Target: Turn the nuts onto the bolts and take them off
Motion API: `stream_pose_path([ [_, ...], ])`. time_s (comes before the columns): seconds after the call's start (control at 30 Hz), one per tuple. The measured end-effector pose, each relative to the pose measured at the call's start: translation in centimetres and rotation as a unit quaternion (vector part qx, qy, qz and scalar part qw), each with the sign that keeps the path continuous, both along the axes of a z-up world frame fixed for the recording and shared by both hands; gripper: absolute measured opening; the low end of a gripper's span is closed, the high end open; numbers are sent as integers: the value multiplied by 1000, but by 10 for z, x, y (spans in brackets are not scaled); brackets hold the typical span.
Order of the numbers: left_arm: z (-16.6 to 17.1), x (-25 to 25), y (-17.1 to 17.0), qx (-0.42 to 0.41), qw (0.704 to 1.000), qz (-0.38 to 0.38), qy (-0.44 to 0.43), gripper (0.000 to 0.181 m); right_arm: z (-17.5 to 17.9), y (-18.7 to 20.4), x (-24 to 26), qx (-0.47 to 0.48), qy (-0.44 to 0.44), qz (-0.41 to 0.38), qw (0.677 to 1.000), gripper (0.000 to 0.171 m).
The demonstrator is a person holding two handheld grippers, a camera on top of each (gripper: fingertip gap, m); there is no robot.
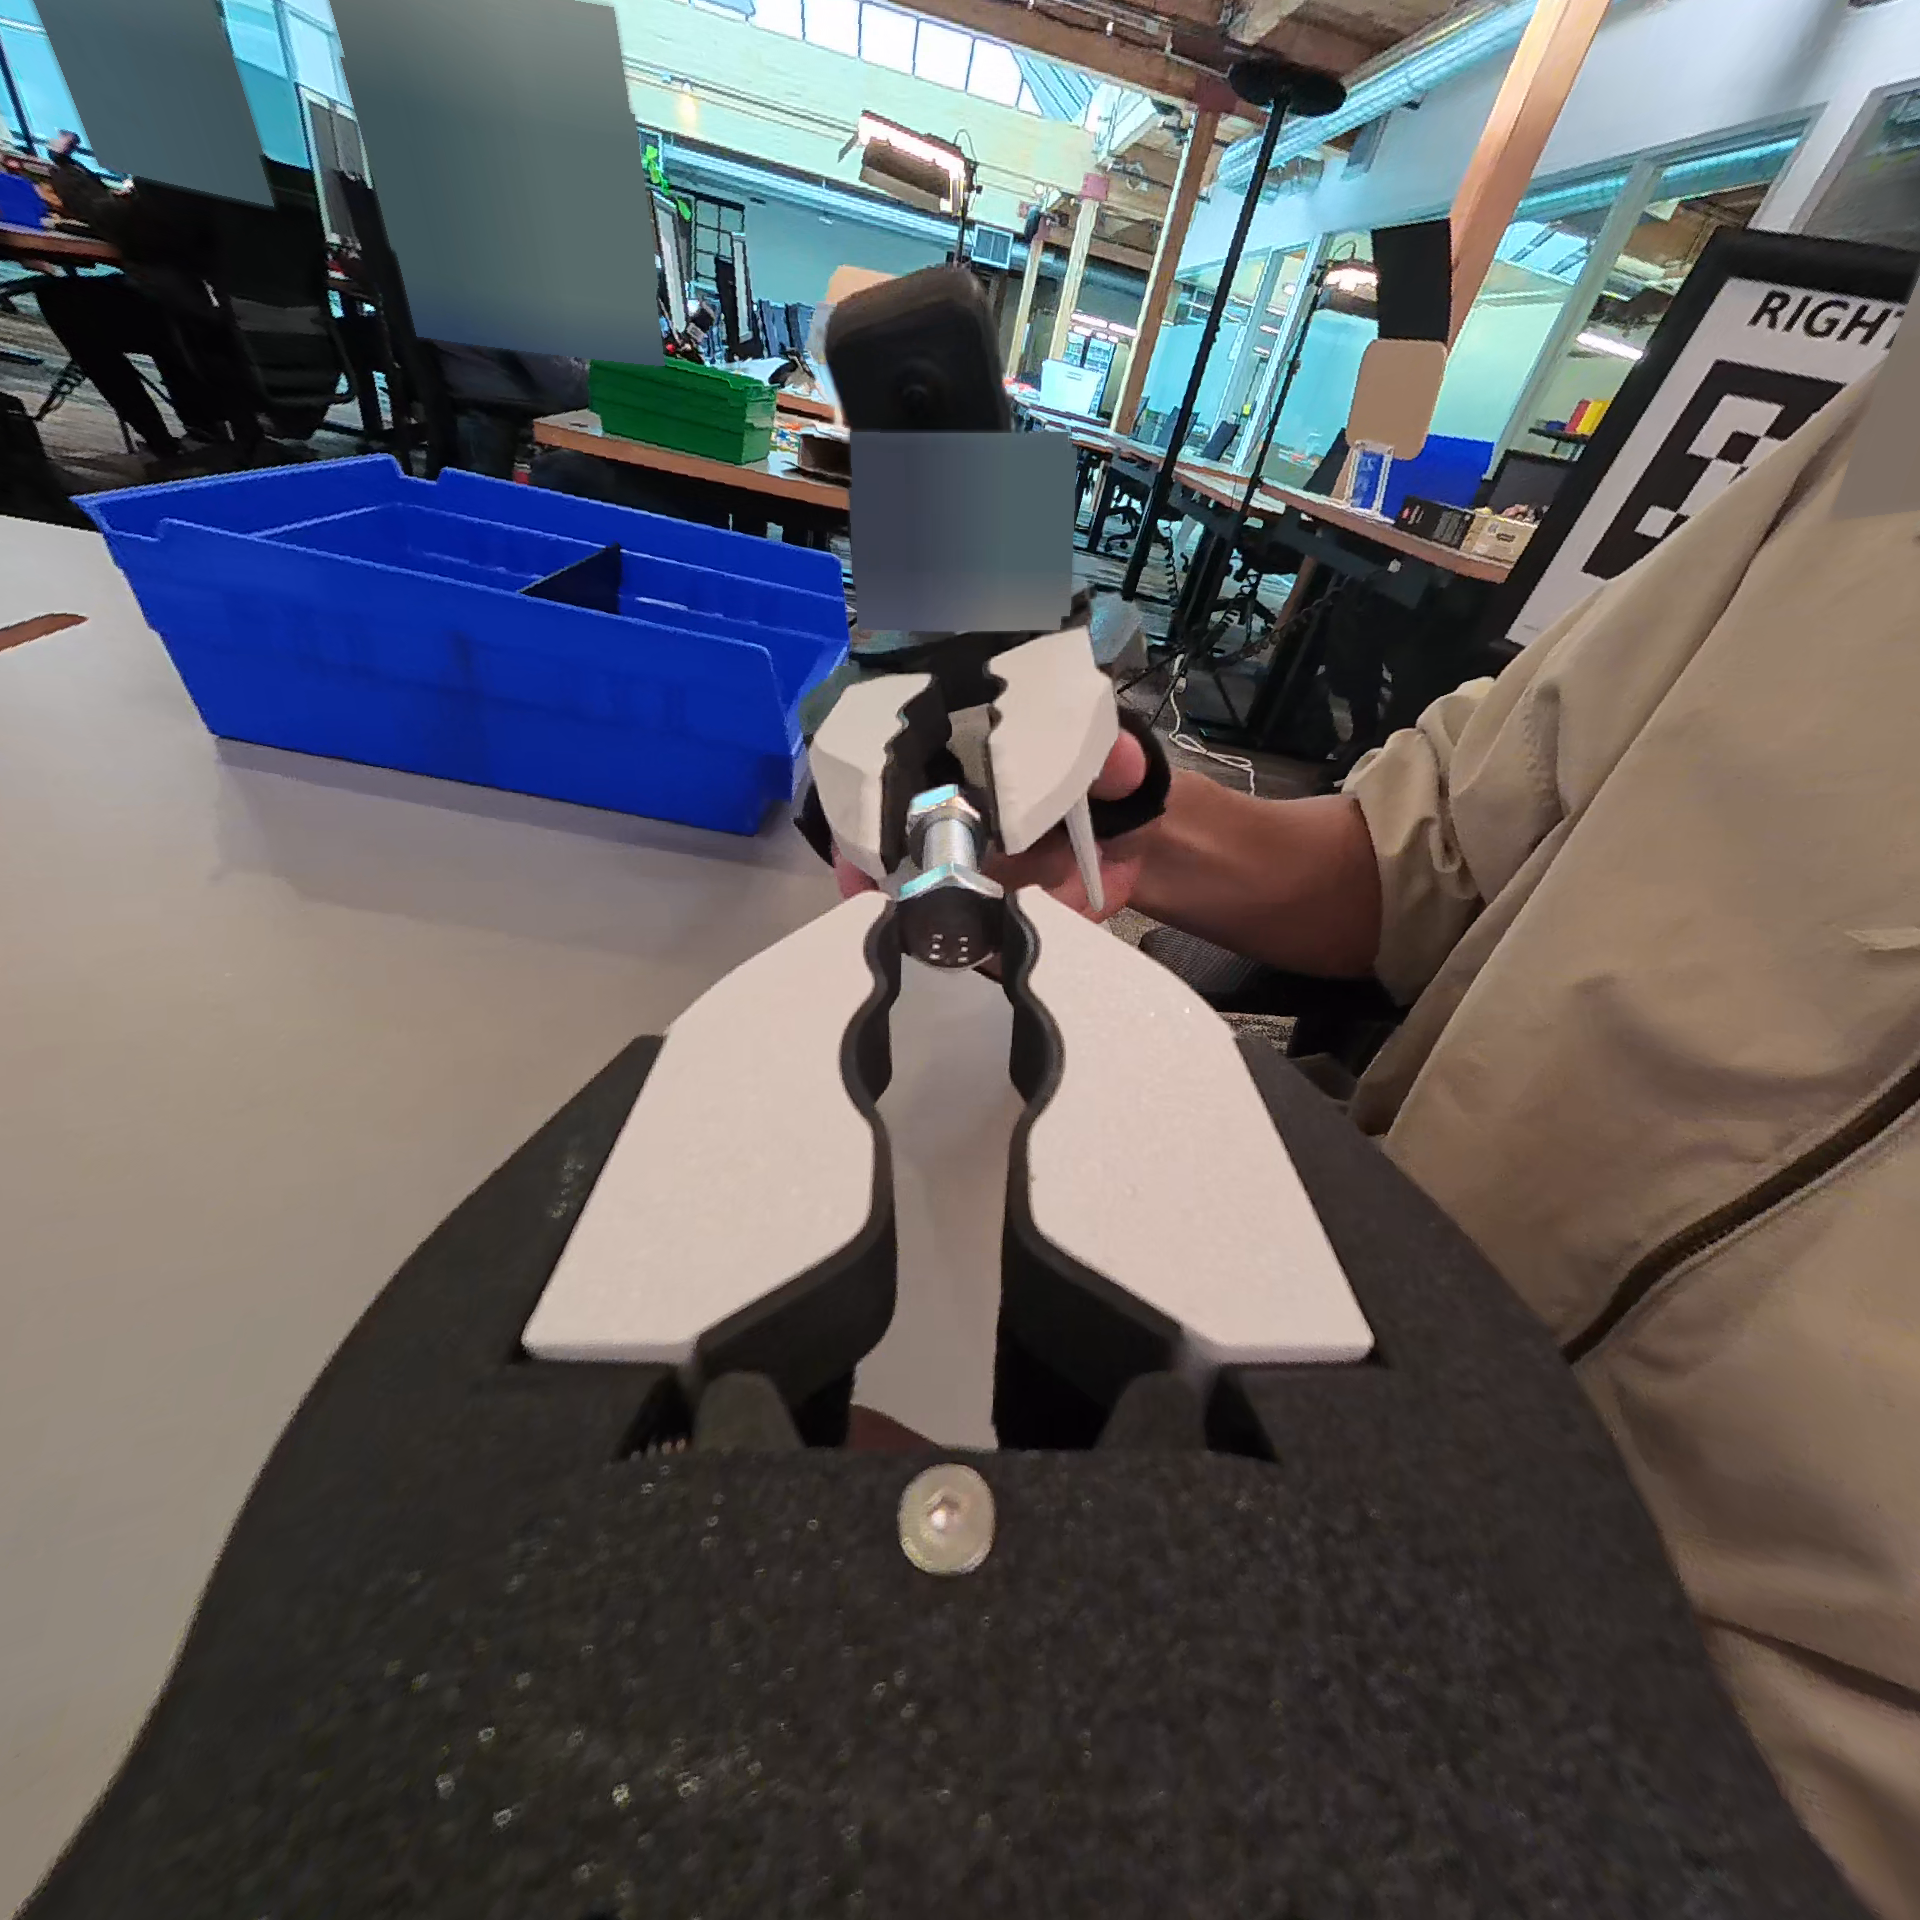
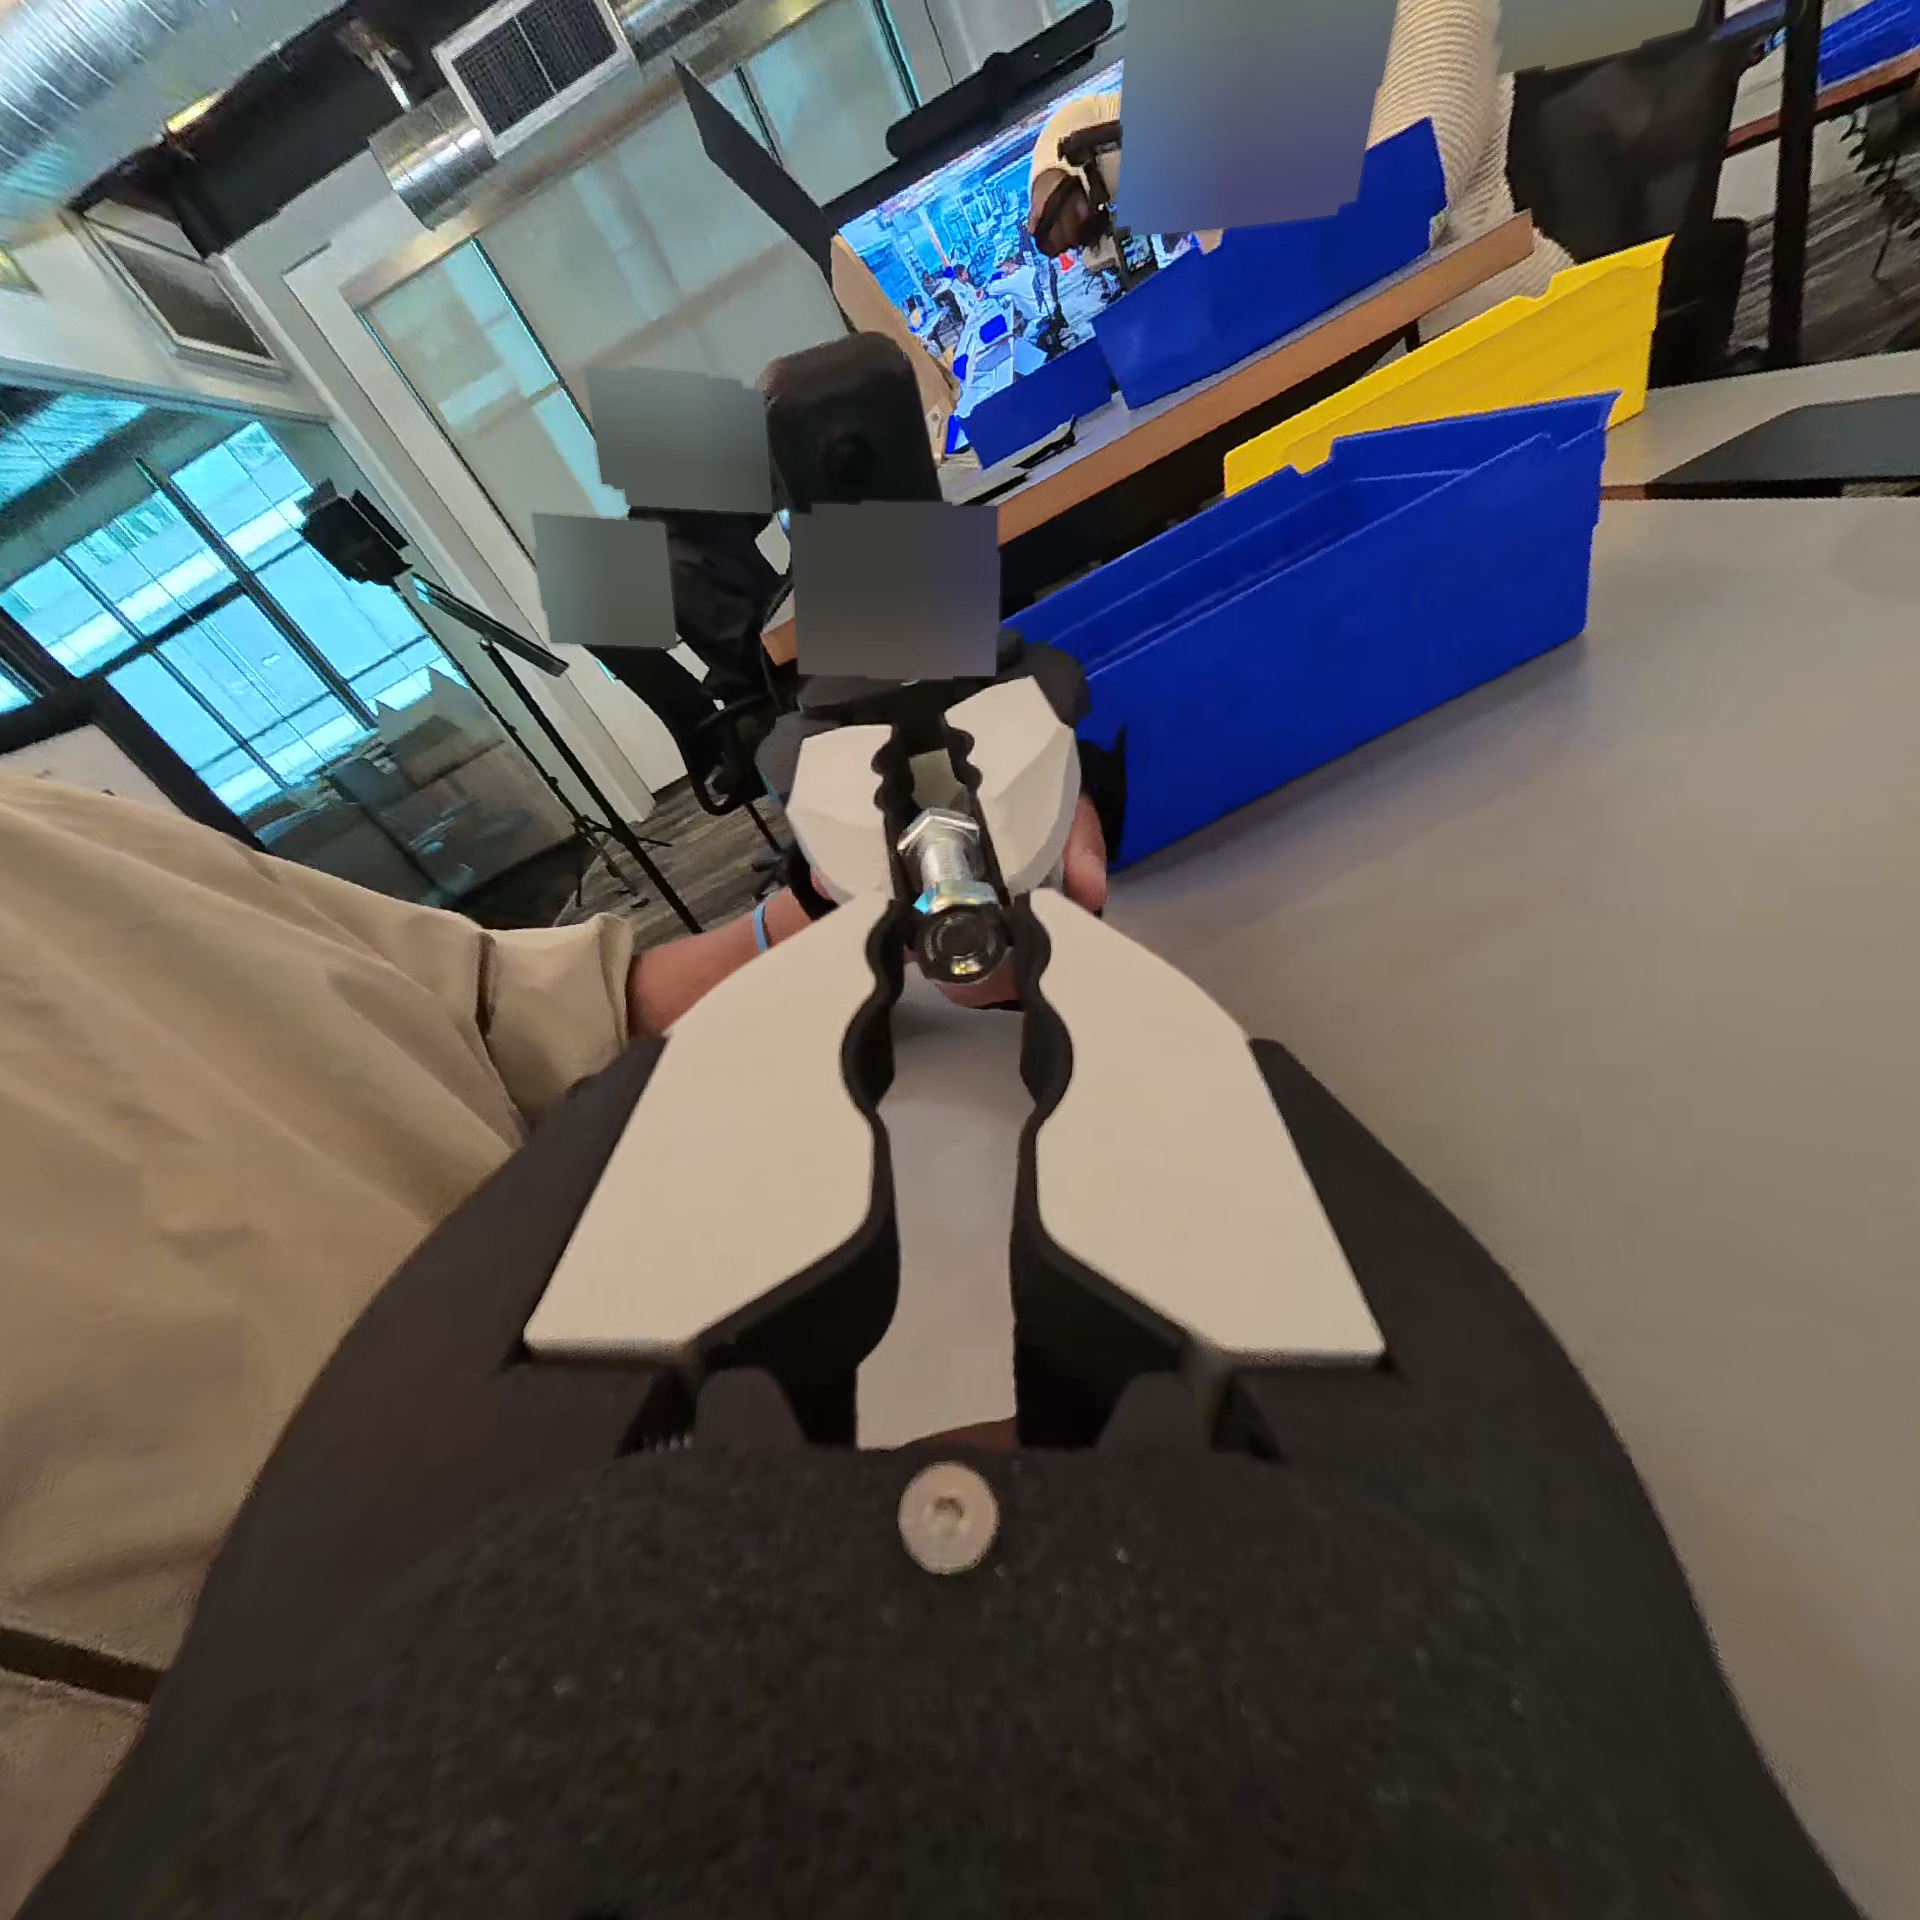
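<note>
Bolt (image 1: 940, 883) level, long axis spanning both grippers; head in left gripper's (image 1: 951, 940) clenched jaws; nut (image 2: 961, 940) in right gripper's (image 2: 956, 951).

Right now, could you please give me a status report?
Left tongs shut on silver steel bolt. Right tongs shut on silver hex nut, threaded on. Nothing between; blue plastic bin stands apart.
</note>
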State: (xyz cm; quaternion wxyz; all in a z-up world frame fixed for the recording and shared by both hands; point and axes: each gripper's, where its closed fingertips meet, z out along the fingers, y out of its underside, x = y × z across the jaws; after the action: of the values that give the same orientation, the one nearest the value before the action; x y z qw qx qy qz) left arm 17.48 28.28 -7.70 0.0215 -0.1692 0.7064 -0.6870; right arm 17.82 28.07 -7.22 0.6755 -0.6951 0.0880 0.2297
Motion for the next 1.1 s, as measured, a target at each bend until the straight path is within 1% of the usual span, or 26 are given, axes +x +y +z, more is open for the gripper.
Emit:
stream_pose_path([
  [0.1, 5, -4, -1, -25, 999, -18, 25, 18, 2, -1, -3, 4, -55, 1, 998, 19],
  [0.23, 15, -14, -5, -109, 986, -77, 103, 17, 12, -5, -13, -2, -197, 10, 980, 19],
  [0.33, 16, -17, -6, -148, 969, -110, 164, 17, 14, -5, -15, -20, -326, -1, 945, 19],
  [0.43, 19, -17, -4, -166, 958, -119, 202, 17, 16, -4, -15, -27, -445, -22, 895, 19],
  [0.5, 20, -18, -4, -171, 953, -122, 218, 17, 17, -4, -16, -19, -503, -34, 864, 19],
  [0.53, 21, -19, -4, -172, 953, -121, 217, 17, 18, -4, -16, -13, -518, -39, 854, 20],
  [0.57, 21, -19, -4, -164, 957, -117, 207, 17, 18, -4, -17, -11, -514, -40, 857, 20],
  [0.6, 20, -19, -3, -152, 963, -110, 194, 17, 17, -3, -17, -12, -492, -36, 869, 20],
  [0.63, 20, -18, -2, -144, 967, -101, 186, 17, 17, -3, -17, -10, -461, -31, 887, 24],
  [0.67, 22, -18, -1, -141, 970, -95, 177, 17, 18, -4, -18, -3, -424, -26, 905, 34],
  [0.73, 24, -17, 2, -125, 979, -74, 144, 17, 18, -6, -18, 6, -335, -19, 942, 45],
  [0.8, 20, -15, 5, -84, 990, -43, 101, 17, 13, -6, -17, 4, -206, -3, 979, 48],
  [0.83, 18, -14, 6, -61, 995, -25, 76, 17, 11, -5, -17, 7, -124, 5, 992, 47],
  [0.87, 17, -14, 6, -43, 998, -12, 52, 17, 9, -4, -17, 12, -36, 15, 999, 45],
  [0.93, 18, -17, 6, -25, 1000, -2, 17, 18, 5, -2, -17, 17, 117, 41, 992, 43],
  [1.0, 18, -18, 5, -1, 1000, 7, -10, 18, 5, -3, -18, 39, 227, 68, 971, 40],
  [1.03, 16, -18, 5, 14, 1000, 12, -20, 18, 6, -3, -20, 50, 257, 81, 962, 40],
  [1.1, 10, -19, 3, 44, 998, 17, -37, 18, 3, -1, -22, 57, 279, 78, 955, 39],
])
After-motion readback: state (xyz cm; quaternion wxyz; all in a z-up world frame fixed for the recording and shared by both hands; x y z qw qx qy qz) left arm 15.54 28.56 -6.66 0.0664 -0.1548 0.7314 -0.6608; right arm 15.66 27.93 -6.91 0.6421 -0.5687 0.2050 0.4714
